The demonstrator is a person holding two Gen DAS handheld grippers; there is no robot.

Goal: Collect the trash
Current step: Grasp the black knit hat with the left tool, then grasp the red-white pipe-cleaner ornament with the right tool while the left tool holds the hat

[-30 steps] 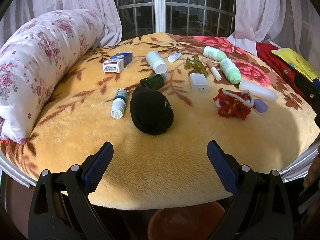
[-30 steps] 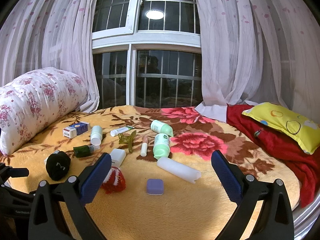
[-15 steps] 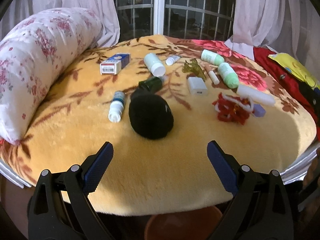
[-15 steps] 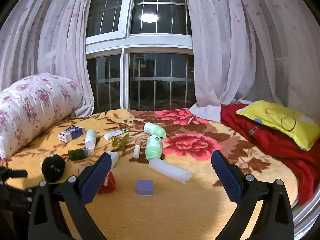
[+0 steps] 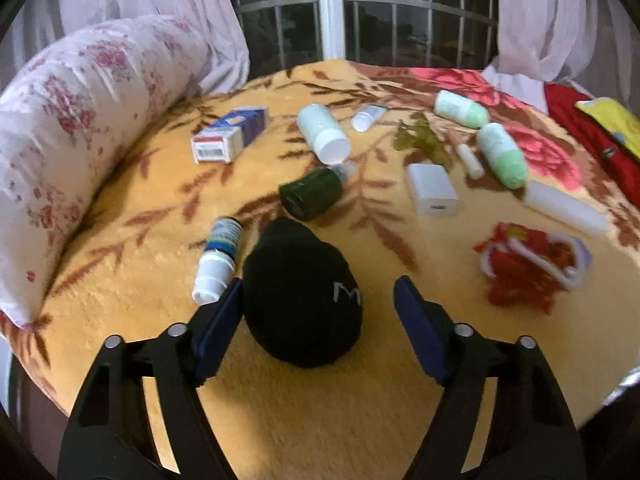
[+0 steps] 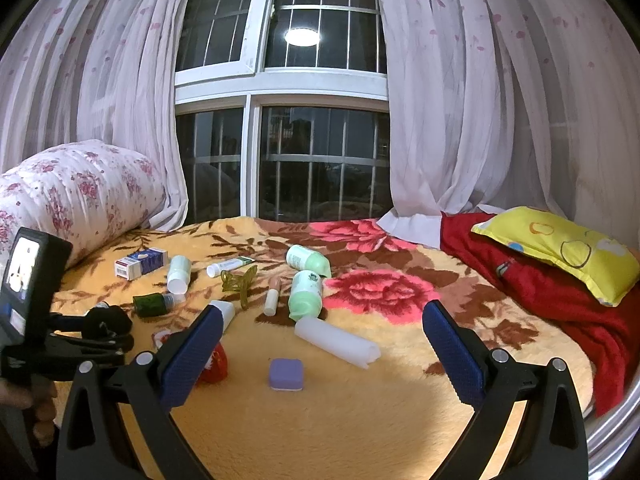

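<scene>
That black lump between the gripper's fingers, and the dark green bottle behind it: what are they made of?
The black lump looks like soft knitted fabric: matte, fuzzy, with a pale stitched letter. The green bottle looks like glass or hard plastic: smooth, dark and slightly glossy. Which of the two, the blur leaves open.

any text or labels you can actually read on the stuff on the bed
"M" in pale letters on the black knit item between the open left gripper's fingers; it may continue out of sight.
Blue and white box: barcode label, print too blurred to read.
Small dropper bottle: label unreadable.
Green bottles: small marks, too small to read.
Nothing else legible.
</scene>
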